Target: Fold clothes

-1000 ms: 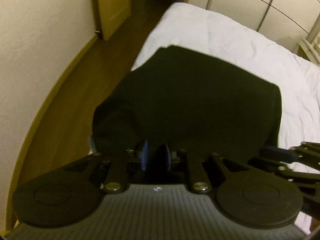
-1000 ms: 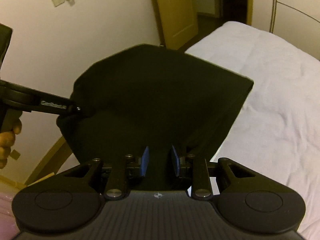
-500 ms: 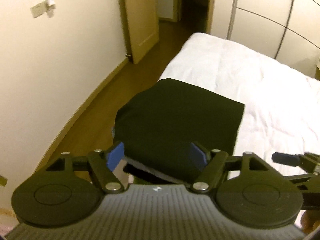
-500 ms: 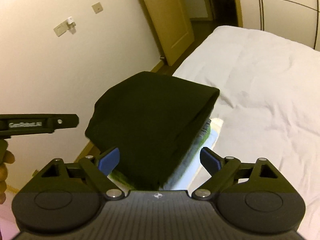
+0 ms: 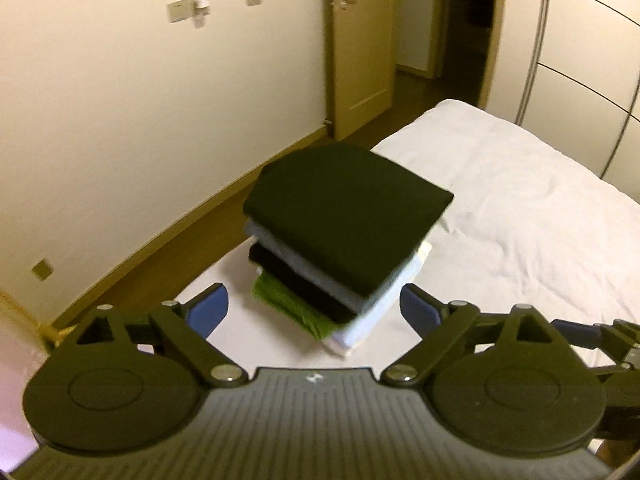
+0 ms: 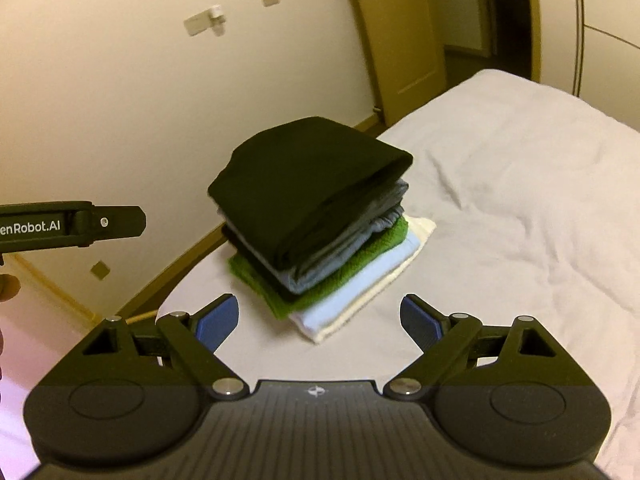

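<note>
A folded black shirt (image 5: 347, 216) is lying flat on top of a neat pile of folded clothes (image 6: 320, 236). Gray, black, green, pale blue and cream pieces are sitting under it, near the bed's corner.

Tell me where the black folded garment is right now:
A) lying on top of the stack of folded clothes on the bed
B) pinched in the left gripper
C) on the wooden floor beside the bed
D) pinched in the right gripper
A: the black folded garment lies on top of the stack on the bed, while the left gripper and right gripper are both open and hold nothing.
</note>
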A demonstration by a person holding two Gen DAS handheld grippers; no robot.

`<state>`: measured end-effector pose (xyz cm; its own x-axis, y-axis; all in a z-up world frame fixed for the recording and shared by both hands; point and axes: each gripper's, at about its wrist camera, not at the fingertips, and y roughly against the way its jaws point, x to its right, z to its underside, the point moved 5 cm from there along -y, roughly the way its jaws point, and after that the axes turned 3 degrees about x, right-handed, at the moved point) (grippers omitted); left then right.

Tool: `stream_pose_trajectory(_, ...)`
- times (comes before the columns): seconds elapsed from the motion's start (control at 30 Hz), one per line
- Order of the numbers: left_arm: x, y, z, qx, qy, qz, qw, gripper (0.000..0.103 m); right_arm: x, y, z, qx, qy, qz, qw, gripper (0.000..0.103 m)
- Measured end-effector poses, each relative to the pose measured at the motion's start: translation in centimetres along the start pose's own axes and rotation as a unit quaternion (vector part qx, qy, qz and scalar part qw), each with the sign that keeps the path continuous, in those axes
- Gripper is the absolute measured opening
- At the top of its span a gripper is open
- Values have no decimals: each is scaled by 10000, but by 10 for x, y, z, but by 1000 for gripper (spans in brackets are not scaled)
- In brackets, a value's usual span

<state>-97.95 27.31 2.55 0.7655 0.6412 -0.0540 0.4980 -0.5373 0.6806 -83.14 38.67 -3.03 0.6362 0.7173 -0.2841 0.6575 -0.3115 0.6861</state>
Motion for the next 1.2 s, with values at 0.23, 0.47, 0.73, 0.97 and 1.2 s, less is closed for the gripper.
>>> stream_pose_trajectory(0.23, 24, 56, 38, 53, 127, -271, 9995, 102, 7, 49, 22, 54, 263, -213, 9994, 90)
stream_pose_trajectory(0.47, 32, 73, 51, 45, 189, -383, 9991, 102, 10, 74, 25, 327, 495, 9, 9982, 103)
stream_pose_trajectory(0.73, 19, 47, 50, -127, 28, -445, 9989, 102, 6, 66, 16, 470, 515, 356, 9969, 103)
stream_pose_trajectory(0.97, -1, 18, 52, -221, 169, -301, 9992, 102, -3, 37, 10, 276, 352, 559, 9974, 103)
stream_pose_trajectory(1.2, -4, -12, 70, -569, 294, -344, 9974, 102, 4, 8, 18, -20, 66, 400, 9992, 103)
